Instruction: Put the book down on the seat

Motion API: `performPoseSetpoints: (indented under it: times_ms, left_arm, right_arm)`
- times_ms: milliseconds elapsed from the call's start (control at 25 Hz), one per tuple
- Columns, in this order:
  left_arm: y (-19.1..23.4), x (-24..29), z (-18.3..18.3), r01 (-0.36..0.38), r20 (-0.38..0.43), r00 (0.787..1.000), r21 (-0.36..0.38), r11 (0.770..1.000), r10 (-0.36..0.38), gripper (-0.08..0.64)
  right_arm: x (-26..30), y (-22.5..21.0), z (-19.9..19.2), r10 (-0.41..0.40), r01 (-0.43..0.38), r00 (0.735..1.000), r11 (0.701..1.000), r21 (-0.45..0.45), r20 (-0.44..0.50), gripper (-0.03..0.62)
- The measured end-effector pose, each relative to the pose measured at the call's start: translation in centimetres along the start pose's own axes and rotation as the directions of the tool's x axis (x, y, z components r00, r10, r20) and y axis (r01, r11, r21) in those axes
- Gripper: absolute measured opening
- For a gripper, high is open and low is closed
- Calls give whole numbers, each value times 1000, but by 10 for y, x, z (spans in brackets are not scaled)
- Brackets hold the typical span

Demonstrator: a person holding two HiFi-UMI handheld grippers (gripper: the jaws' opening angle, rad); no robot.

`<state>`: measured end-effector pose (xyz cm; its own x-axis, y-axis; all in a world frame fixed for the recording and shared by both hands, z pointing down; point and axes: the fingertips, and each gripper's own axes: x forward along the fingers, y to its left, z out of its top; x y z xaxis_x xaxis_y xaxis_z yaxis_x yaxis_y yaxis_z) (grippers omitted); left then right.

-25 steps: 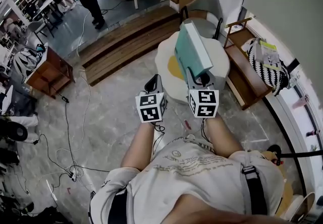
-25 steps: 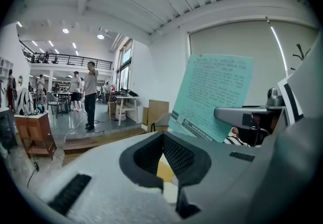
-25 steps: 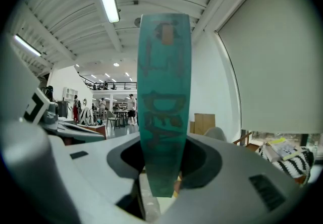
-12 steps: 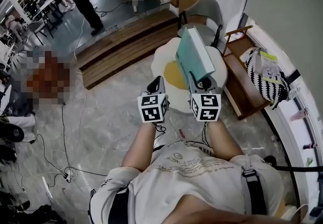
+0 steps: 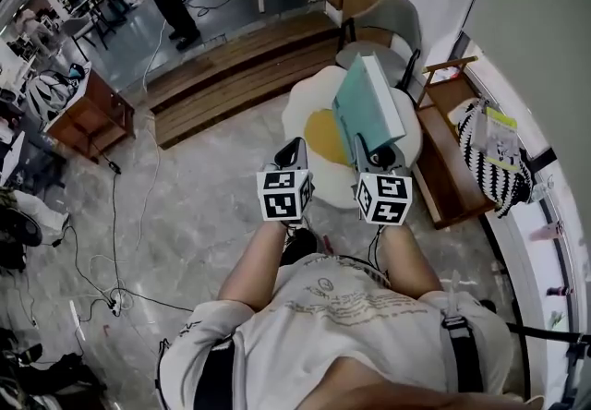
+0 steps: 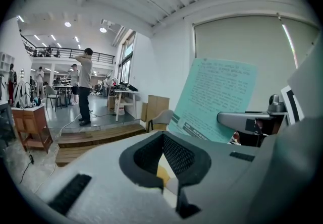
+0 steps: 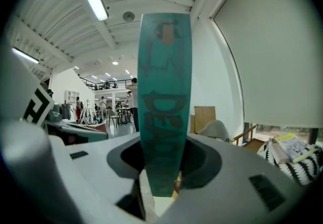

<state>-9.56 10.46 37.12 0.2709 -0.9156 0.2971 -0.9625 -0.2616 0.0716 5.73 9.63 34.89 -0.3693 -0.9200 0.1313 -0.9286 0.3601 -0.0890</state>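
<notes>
A teal book (image 5: 367,106) stands on edge, tilted up and away, with my right gripper (image 5: 373,153) shut on its lower end. The right gripper view shows its spine (image 7: 164,102) rising straight out between the jaws. Below it is the seat (image 5: 314,103), a white flower-shaped stool with a yellow centre. The book is above the seat's right half, and I cannot tell whether it touches. My left gripper (image 5: 293,153) hovers over the seat's near left edge, shut and holding nothing. In the left gripper view the book's cover (image 6: 217,99) shows at the right.
A grey chair (image 5: 386,28) stands just behind the seat. A low wooden rack (image 5: 441,154) with a striped bag (image 5: 491,154) runs along the right wall. Wooden steps (image 5: 235,76) lie to the back left, cables (image 5: 115,242) trail on the floor, and people stand far off.
The head view has shifted forward, so the seat and chair sit a little to the right in frame. Both grippers keep their pose and the book stays in the right grip.
</notes>
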Motion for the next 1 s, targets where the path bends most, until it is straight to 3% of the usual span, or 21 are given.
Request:
performPoseSetpoints:
  times_ms: [440, 1000]
  left_arm:
    - [19, 31, 11, 7, 6, 1000, 11, 1000, -7, 20]
    - [77, 125, 45, 45, 8, 999, -7, 999, -45, 20]
  right_arm:
    - [38, -1, 10, 7, -7, 1000, 1000, -20, 15, 164]
    - [150, -4, 28, -11, 10, 1000, 999, -46, -4, 163]
